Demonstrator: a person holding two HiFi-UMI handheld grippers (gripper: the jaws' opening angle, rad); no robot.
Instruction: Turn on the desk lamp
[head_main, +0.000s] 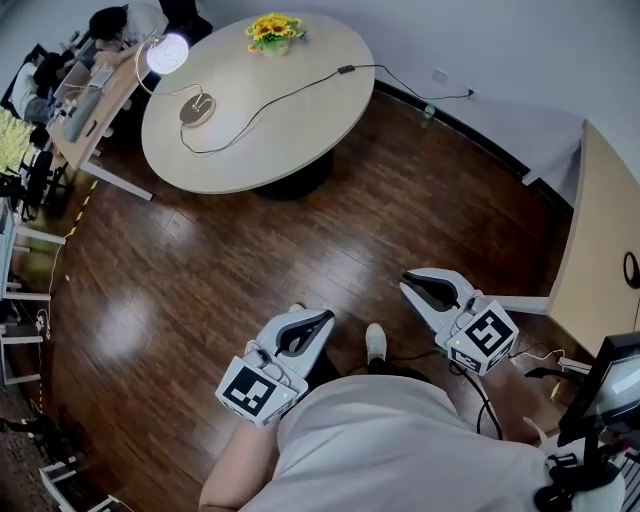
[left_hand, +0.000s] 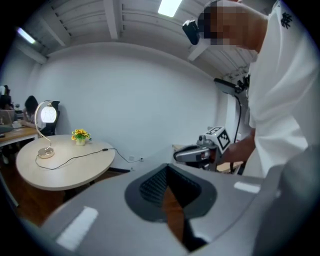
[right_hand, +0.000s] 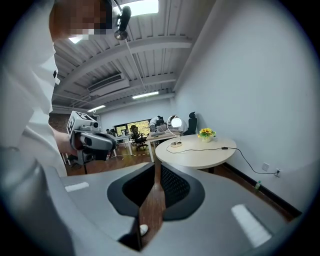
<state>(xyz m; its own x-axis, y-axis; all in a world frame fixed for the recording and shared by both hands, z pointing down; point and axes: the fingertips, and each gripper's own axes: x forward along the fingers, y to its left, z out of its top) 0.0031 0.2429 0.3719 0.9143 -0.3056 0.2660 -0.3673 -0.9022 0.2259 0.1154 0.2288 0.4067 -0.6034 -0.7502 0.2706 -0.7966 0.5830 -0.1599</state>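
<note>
The desk lamp stands on the far left part of the round table; its round head glows and its base has a black cable running off to the right. It also shows small in the left gripper view, lamp, and the right gripper view, lamp. My left gripper and right gripper are held close to the person's body, far from the table. Both have their jaws together with nothing between them.
A pot of yellow flowers sits at the table's far edge. A cluttered desk with seated people stands left of the table. A light desk and a monitor are at the right. Dark wood floor lies between.
</note>
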